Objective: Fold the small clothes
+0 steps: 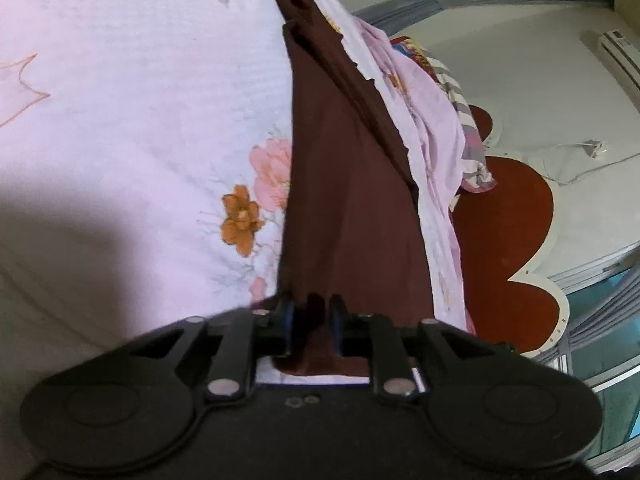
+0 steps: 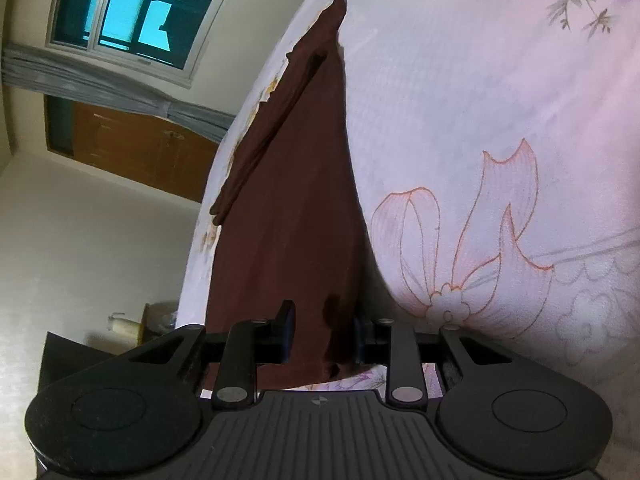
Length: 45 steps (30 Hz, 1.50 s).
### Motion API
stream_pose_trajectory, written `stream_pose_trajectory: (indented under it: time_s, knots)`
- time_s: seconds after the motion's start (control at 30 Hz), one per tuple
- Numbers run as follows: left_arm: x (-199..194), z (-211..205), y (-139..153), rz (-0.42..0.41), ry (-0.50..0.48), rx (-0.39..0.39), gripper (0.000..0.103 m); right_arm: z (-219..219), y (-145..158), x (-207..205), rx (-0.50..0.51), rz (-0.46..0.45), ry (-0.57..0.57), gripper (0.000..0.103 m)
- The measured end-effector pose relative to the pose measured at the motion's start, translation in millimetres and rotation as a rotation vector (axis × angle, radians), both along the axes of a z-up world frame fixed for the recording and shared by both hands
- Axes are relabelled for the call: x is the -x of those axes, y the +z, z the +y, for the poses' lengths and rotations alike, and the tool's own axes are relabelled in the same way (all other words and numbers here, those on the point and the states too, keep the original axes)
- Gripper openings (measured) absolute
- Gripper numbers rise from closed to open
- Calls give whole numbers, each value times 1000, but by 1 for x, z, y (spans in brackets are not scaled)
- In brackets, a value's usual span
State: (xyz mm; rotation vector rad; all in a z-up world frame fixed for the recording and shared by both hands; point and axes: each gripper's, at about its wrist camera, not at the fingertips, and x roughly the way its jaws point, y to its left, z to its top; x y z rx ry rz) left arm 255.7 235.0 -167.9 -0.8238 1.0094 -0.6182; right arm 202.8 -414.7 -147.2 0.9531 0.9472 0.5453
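A dark brown garment [image 1: 348, 184] lies stretched out long and narrow on the floral pink bed sheet [image 1: 140, 100]. My left gripper [image 1: 312, 322] is shut on its near edge, with a bunch of brown cloth pinched between the blue-padded fingers. In the right wrist view the same brown garment [image 2: 288, 208] runs away from me across the sheet [image 2: 480, 100], with a folded ridge along its left side. My right gripper [image 2: 323, 334] is shut on the end nearest it, the cloth filling the gap between the fingers. Both held ends are lifted slightly off the sheet.
A crumpled pink blanket [image 1: 432, 120] lies beside the garment, near a red-brown scalloped headboard [image 1: 508, 248]. An air conditioner [image 1: 620, 52] hangs on the wall. The right wrist view shows a window [image 2: 136, 8], a wooden door [image 2: 140, 148] and a bedside table [image 2: 80, 352].
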Motion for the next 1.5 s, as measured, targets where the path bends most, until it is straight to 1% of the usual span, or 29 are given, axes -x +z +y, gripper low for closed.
stream_pose_trajectory:
  time_s: [0.07, 0.13, 0.2, 0.3, 0.33, 0.37, 0.4, 0.43, 0.47, 0.5, 0.53, 0.57, 0.63, 0.67, 0.73, 0.8, 0.9, 0.97, 1.03, 1.13, 1.2, 1.23, 1.27, 1.3, 1.4, 1.47, 1.5]
  knots:
    - [1, -3, 6, -16, -30, -37, 19, 1, 0, 0, 6, 0, 7, 30]
    - [3, -9, 13, -41, -77, -62, 24, 0, 2, 2, 5, -1, 23, 30]
    - [0, -13, 13, -42, -96, -74, 25, 2, 2, -1, 4, -3, 28, 30]
    - [-4, -14, 12, -37, -105, -68, 24, 1, -7, -7, -29, 4, 7, 30]
    - [-3, -15, 12, -43, -98, -82, 19, 0, -7, -7, -36, 3, -1, 30]
    - [-1, -16, 12, -44, -90, -109, 10, -1, -7, -6, -38, 1, -7, 29]
    - [1, -17, 10, -45, -75, -130, 7, -1, -8, -6, -40, -1, -13, 29]
    - [3, -16, 8, -46, -59, -133, 8, -1, -9, -6, -40, -2, -17, 29]
    - [5, -16, 8, -50, -46, -129, 5, -1, -10, -6, -38, -8, -21, 28]
    - [5, -16, 7, -55, -29, -117, 5, 0, -8, -5, -22, -18, -24, 4]
    - [7, -14, 7, -61, -4, -86, 4, 2, -6, -6, 16, -28, -18, 5]
    - [9, -11, 7, -80, 13, -40, 4, 1, -2, -5, 17, -50, -18, 5]
    - [12, -2, 13, -122, 75, 76, 4, -5, 10, -1, -48, -113, -41, 5]
    - [11, 2, 18, -146, 100, 120, 4, -7, 18, -1, -52, -137, -48, 5]
    - [1, 8, 28, -180, 145, 178, 4, -12, 34, -10, -62, -179, -65, 5]
    - [-21, 11, 38, -209, 175, 223, 4, -15, 49, -31, -74, -203, -87, 5]
    - [-70, 5, 54, -245, 199, 267, 4, -18, 65, -82, -142, -222, -131, 5]
    - [-108, -5, 65, -263, 218, 269, 4, -15, 74, -124, -170, -238, -144, 5]
    - [-149, -12, 70, -275, 233, 274, 4, -9, 80, -169, -171, -235, -149, 5]
    - [-204, -15, 73, -253, 277, 266, 4, -3, 77, -240, -187, -178, -173, 5]
    - [-241, -17, 68, -217, 321, 243, 4, -3, 68, -285, -186, -124, -190, 5]
    - [-254, -16, 65, -214, 326, 234, 4, -1, 62, -306, -185, -101, -202, 5]
    - [-269, -17, 62, -199, 340, 205, 4, 1, 57, -321, -180, -87, -207, 5]
    - [-283, -18, 57, -167, 343, 188, 4, 1, 49, -336, -169, -58, -217, 5]
    - [-311, -21, 38, -83, 397, 126, 4, -6, 14, -363, -189, 45, -269, 5]
    - [-320, -22, 25, -25, 418, 94, 4, -9, -8, -377, -183, 109, -315, 5]
    - [-323, -22, 17, 6, 419, 88, 4, -10, -18, -381, -193, 141, -320, 5]
